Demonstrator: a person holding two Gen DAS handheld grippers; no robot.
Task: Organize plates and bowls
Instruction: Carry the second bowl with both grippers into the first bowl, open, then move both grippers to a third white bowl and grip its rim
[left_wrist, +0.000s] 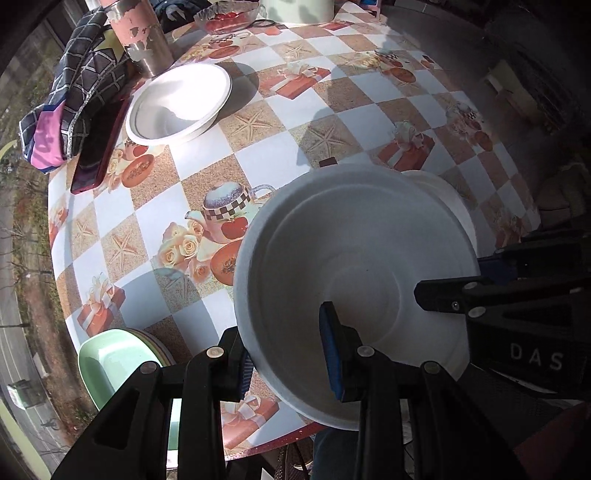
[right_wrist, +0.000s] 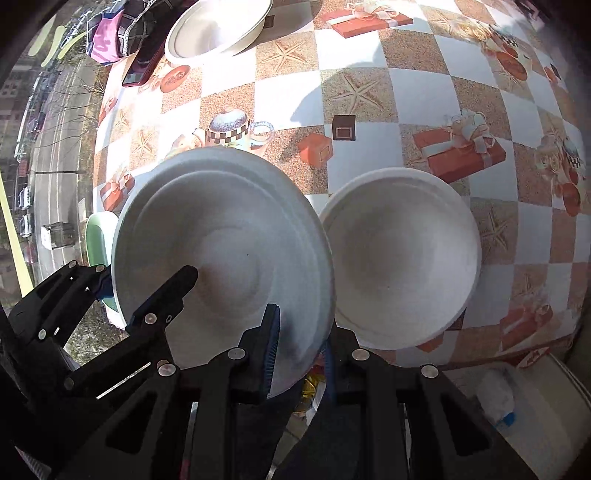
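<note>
Held white bowl (left_wrist: 354, 280) lifted clear of the bench (left_wrist: 207, 162), clamped at two places on its rim: left tool (left_wrist: 288, 354) closed on the near-left rim, one blue pad (left_wrist: 332, 350) inside the wall and the other outside; right tool (right_wrist: 299, 354) closed on the opposite rim in the same manner, pads pressing the wall from both sides. Bowl round, so no long axis to report; mouth facing up toward both cameras, slightly tilted. Material apparently moulded pulp or foam: matte, faintly grainy, stepped concentric rings inside, thin rolled rim, likely light and easily crushed under a hard pinch. Second white bowl (right_wrist: 402, 258) of the same make resting on the bench just to the right of the held bowl, rims close together in the right wrist view, partly hidden behind it in the left wrist view; right tool the nearer of the two to it. Third white bowl (left_wrist: 181, 103), dark-edged rim, well beyond the held bowl at the far left of the bench, beside a peeling pink tumbler (left_wrist: 140, 37) and a dark phone (left_wrist: 99, 147). Green plates (left_wrist: 110, 362) stacked at the bench edge just left of the held bowl. Bench cover glossy, checkered print. Judged next step: nesting the held bowl into another; which one not determinable.
</note>
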